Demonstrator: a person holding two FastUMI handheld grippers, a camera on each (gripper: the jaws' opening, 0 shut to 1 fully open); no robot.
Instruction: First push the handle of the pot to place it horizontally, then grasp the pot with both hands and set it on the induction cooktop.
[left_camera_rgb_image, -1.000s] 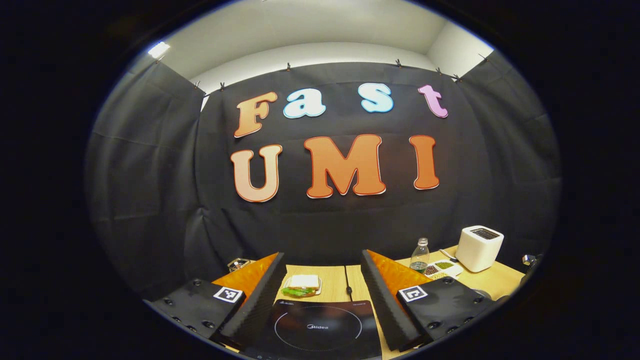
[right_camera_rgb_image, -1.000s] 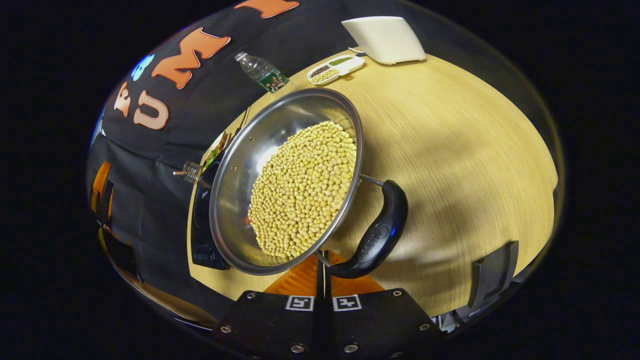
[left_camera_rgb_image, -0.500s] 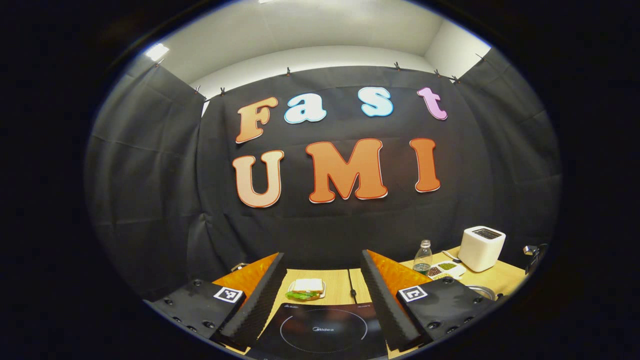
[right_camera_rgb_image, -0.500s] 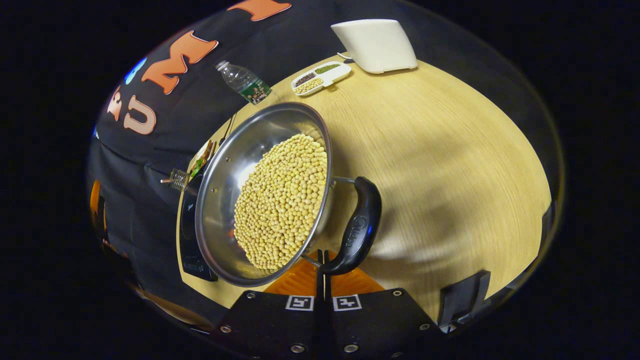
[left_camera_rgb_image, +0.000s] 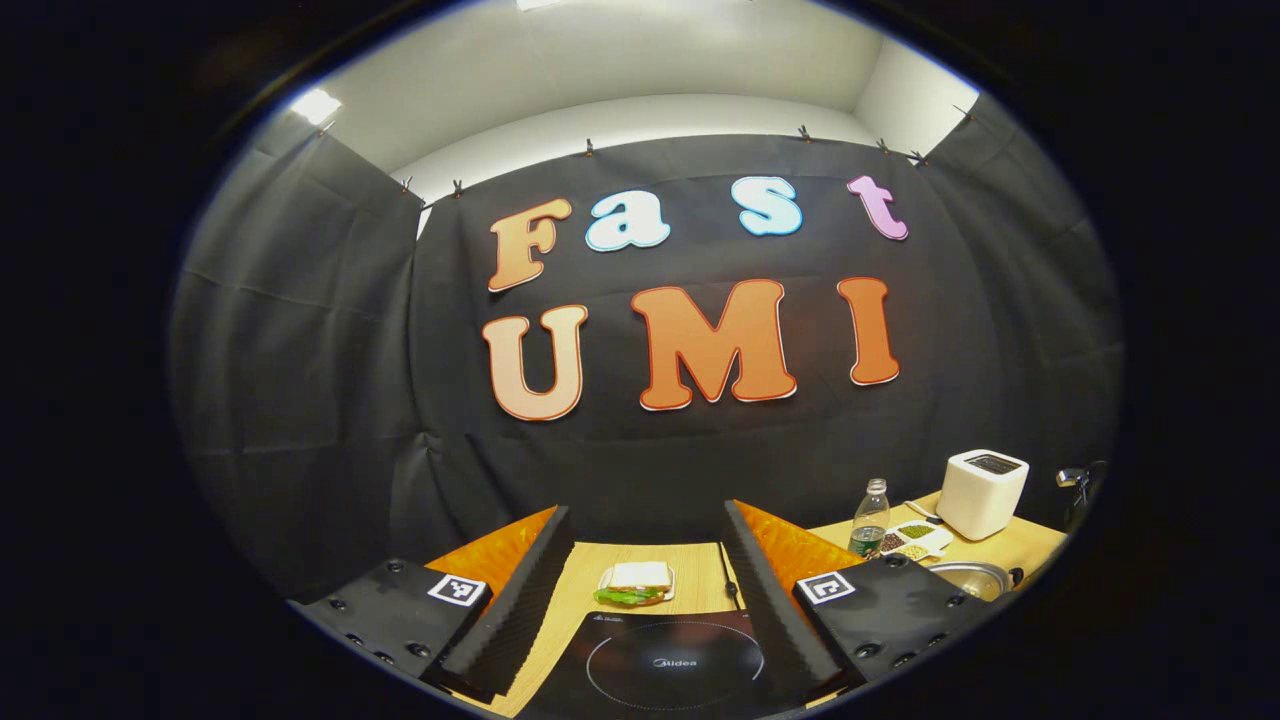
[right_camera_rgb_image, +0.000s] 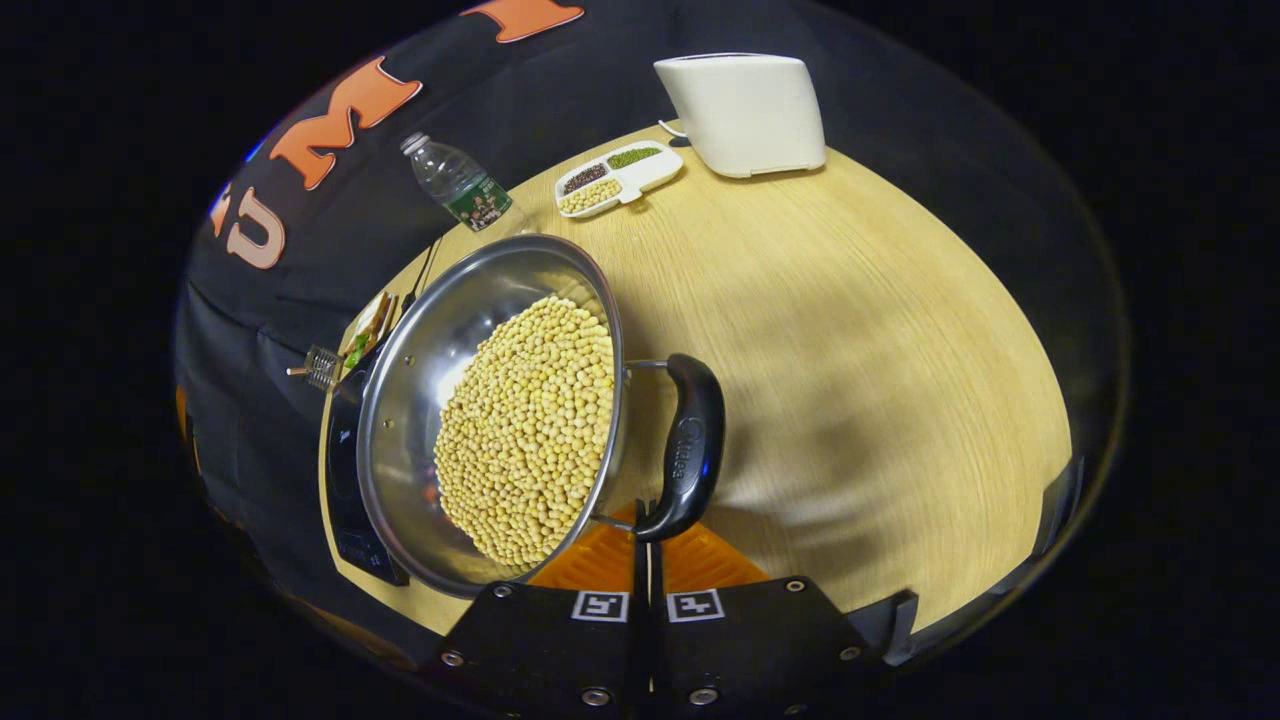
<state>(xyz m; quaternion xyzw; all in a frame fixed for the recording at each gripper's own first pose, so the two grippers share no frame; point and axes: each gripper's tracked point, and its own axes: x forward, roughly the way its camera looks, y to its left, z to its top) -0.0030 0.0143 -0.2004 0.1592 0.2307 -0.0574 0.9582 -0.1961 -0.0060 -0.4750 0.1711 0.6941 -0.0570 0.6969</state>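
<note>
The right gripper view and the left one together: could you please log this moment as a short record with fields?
pot: round steel pot holding yellow beans, on the wooden table
handle: curved black pot handle on the side nearest the camera
right gripper: right gripper, fingers together, tips at the handle's lower end
left gripper: left gripper, fingers apart, above the black induction cooktop
cooktop: nothing on it
background: white toaster, clear plastic bottle, white divided dish, sandwich

Cloth-walled recording booth (left_camera_rgb_image: 300, 330) with wooden table (right_camera_rgb_image: 850, 330)
</note>
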